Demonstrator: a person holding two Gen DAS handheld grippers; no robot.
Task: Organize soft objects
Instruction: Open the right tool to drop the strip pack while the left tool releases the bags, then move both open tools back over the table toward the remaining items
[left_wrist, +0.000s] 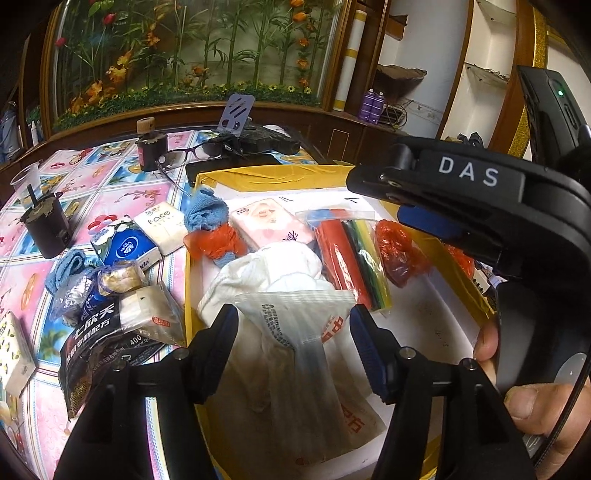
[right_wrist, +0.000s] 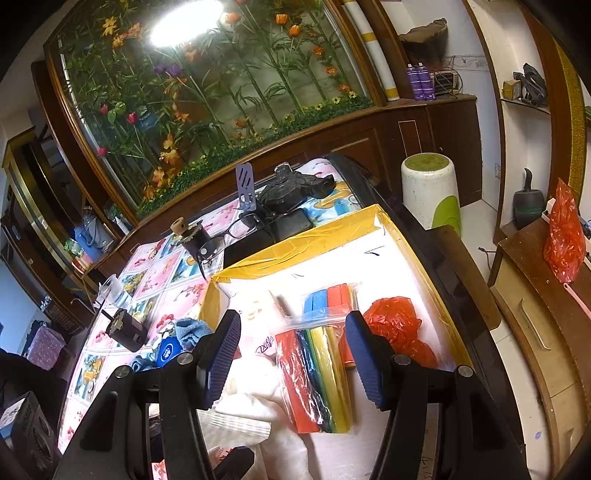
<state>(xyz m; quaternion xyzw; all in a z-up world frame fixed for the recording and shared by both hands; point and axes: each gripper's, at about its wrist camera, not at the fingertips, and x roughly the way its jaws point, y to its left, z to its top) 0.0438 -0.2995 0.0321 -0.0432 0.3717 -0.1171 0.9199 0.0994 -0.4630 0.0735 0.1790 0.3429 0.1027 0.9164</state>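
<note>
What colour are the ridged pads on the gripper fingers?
Blue, set on black fingers. The right wrist view shows the pads best, on the open right gripper.

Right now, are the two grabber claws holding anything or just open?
Left gripper: open, holding nothing, over a clear plastic bag in the yellow box.
Right gripper: open, holding nothing, above the packet of colored sheets.

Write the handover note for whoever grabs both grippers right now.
Left gripper: open, around the clear printed bag over the yellow-edged box.
Right gripper: open, empty, above the bag of coloured sheets.
In the box: white cloth, pink tissue pack, red plastic bag.
Left on the table: blue tissue pack, white "face" pack, black pouch, blue cloth.
</note>
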